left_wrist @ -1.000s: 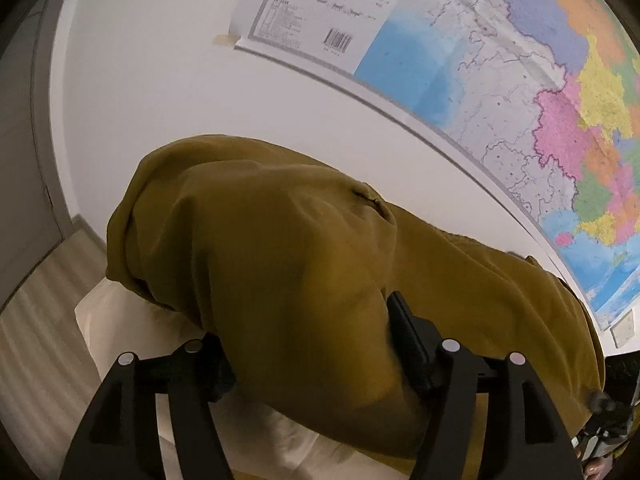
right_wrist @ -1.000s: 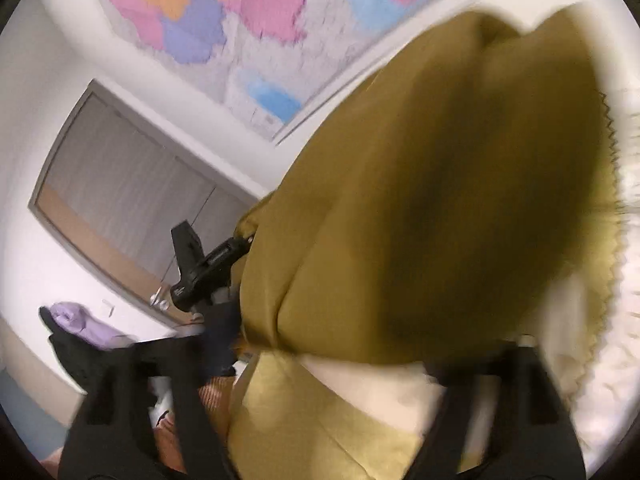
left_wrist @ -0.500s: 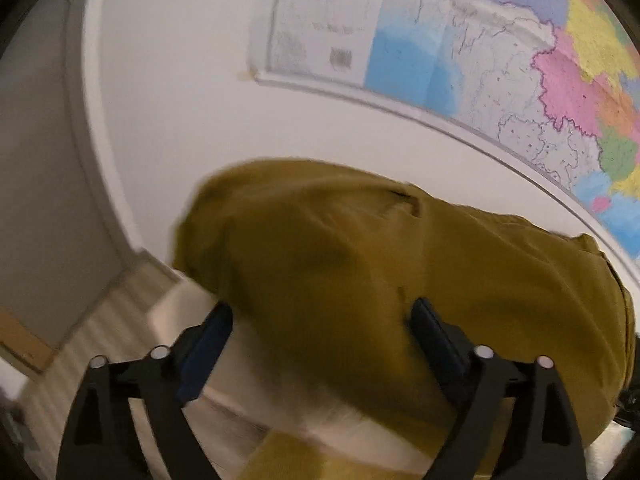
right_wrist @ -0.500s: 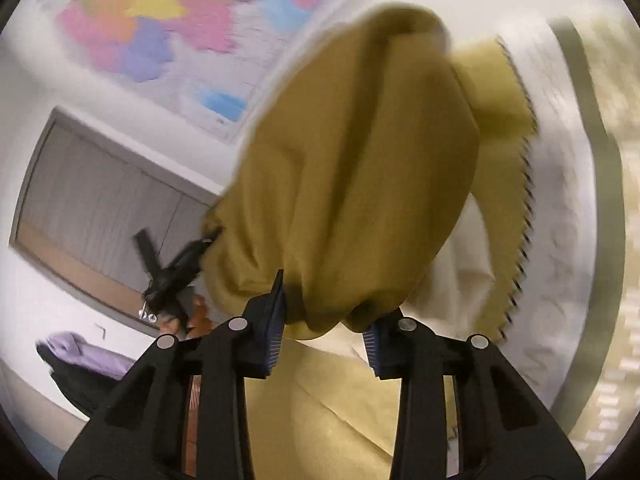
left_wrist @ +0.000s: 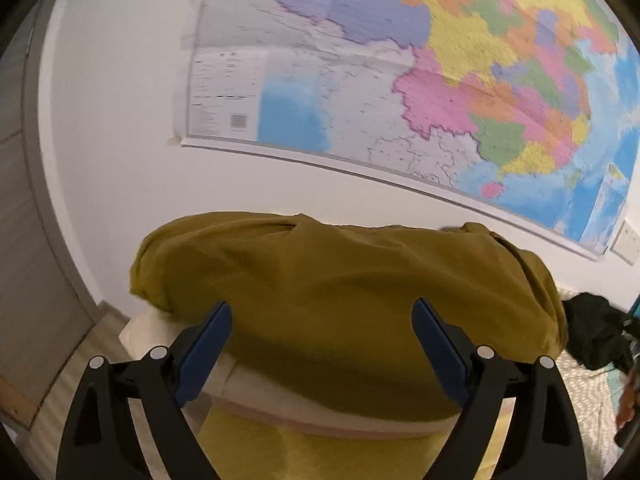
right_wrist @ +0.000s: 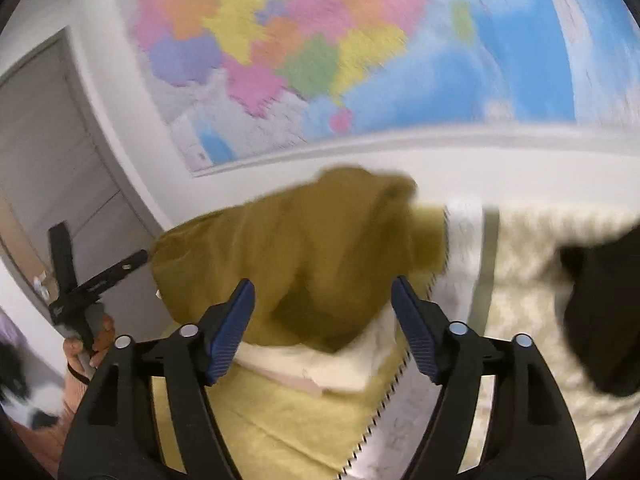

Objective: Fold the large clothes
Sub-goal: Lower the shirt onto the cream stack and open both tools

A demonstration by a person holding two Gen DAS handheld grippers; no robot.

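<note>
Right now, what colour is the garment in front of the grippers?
Mustard, olive-tinged yellow, plain with no pattern. The garment shows sharpest in the left wrist view.

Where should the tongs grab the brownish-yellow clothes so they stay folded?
Probably the near edge of the mustard garment, where it overhangs the cream pad. Both the left tongs and right tongs are open, so come in level from this side.

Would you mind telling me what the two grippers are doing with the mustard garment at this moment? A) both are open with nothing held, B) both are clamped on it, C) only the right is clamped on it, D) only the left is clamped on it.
A: the left gripper and right gripper both show spread jaws, with the mustard garment lying free on the cream garment beyond them.
</note>
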